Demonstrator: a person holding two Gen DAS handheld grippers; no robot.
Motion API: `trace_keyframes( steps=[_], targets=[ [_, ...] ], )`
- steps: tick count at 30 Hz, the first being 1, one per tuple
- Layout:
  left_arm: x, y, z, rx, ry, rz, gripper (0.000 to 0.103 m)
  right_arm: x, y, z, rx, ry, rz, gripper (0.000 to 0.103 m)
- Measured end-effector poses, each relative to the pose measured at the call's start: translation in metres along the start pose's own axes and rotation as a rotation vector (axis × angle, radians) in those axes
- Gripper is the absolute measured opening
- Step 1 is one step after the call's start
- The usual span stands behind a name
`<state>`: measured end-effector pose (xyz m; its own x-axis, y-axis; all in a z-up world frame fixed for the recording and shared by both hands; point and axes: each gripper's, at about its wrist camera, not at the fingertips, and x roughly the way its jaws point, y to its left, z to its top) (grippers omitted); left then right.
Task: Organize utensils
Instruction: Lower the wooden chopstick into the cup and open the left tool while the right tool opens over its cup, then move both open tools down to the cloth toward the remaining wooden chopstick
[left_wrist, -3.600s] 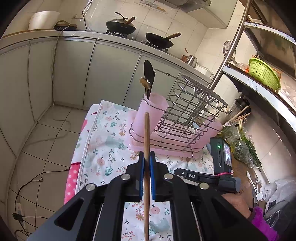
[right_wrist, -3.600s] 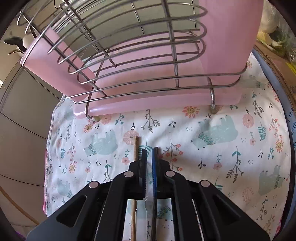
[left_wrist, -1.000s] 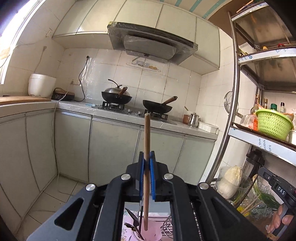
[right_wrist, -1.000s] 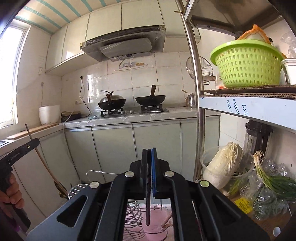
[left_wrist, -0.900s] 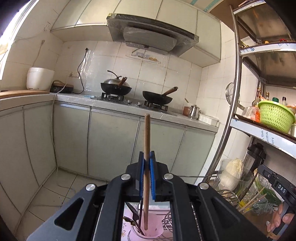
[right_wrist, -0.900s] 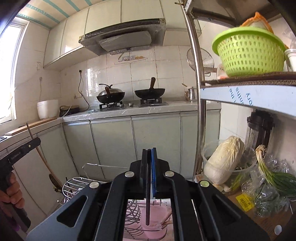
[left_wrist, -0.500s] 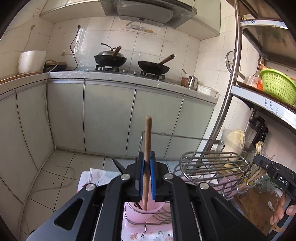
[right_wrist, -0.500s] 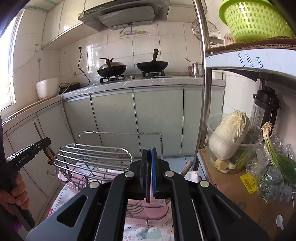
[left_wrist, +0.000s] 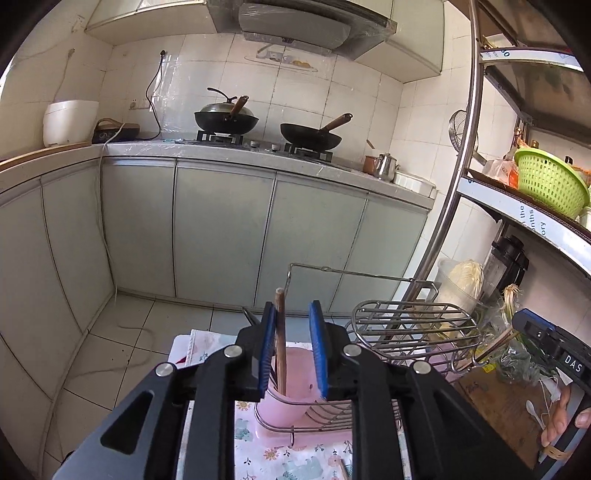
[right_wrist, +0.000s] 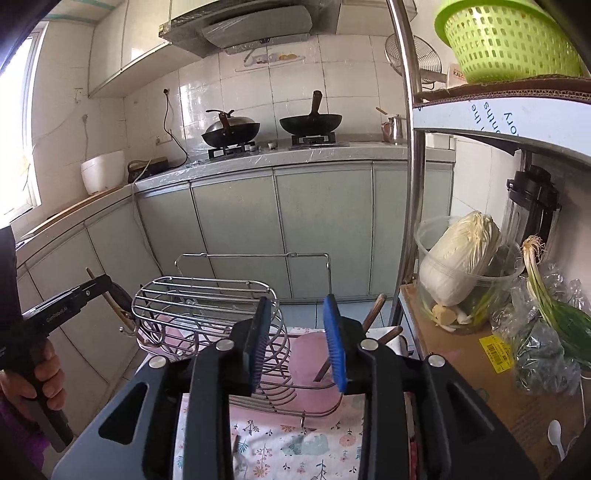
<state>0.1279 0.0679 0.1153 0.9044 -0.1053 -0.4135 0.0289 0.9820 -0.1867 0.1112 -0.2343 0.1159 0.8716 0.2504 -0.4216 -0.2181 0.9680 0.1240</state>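
Note:
My left gripper (left_wrist: 291, 347) hangs over a pink cup (left_wrist: 295, 387) at the left end of a wire dish rack (left_wrist: 413, 325). Its jaws are opening. A wooden utensil handle (left_wrist: 280, 332) stands between them, leaning on the left pad, its lower end in the cup. My right gripper (right_wrist: 298, 343) is over a pink cup (right_wrist: 310, 350) at the rack's (right_wrist: 207, 299) right end. Its jaws are opening with nothing between the pads. Wooden handles (right_wrist: 373, 314) stick out of that cup. Each gripper shows in the other's view: the right gripper (left_wrist: 554, 354), the left gripper (right_wrist: 66, 306).
The rack sits on a pink tray (left_wrist: 306, 432) over a floral cloth (right_wrist: 295, 450). A steel shelf post (right_wrist: 413, 184) rises close on the right. Beside it are a tub with a cabbage (right_wrist: 461, 258), green onions (right_wrist: 546, 295) and a white spoon (right_wrist: 554, 432). A green basket (left_wrist: 550, 184) sits on the shelf.
Both grippers sank and tipped down towards the rack, then their jaws parted. The wooden handle slid down into the cup. The dark utensil has left the right jaws.

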Motion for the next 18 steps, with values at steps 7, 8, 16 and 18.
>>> trace_keyframes(
  steps=[7, 8, 16, 18],
  targets=[
    [-0.038, 0.002, -0.013, -0.019, -0.019, -0.017, 0.018, -0.035, 0.006, -0.012, 0.011, -0.051, 0.026, 0.030],
    [-0.042, 0.002, -0.017, -0.020, -0.014, -0.024, 0.018, -0.039, 0.007, -0.016, 0.016, -0.051, 0.036, 0.030],
    [-0.043, -0.012, -0.069, -0.004, 0.115, -0.075, 0.018, -0.017, 0.015, -0.084, 0.095, 0.161, 0.153, 0.030],
    [-0.034, -0.015, -0.084, 0.003, 0.162, -0.076, 0.018, 0.000, 0.011, -0.106, 0.147, 0.253, 0.177, 0.030]
  ],
)
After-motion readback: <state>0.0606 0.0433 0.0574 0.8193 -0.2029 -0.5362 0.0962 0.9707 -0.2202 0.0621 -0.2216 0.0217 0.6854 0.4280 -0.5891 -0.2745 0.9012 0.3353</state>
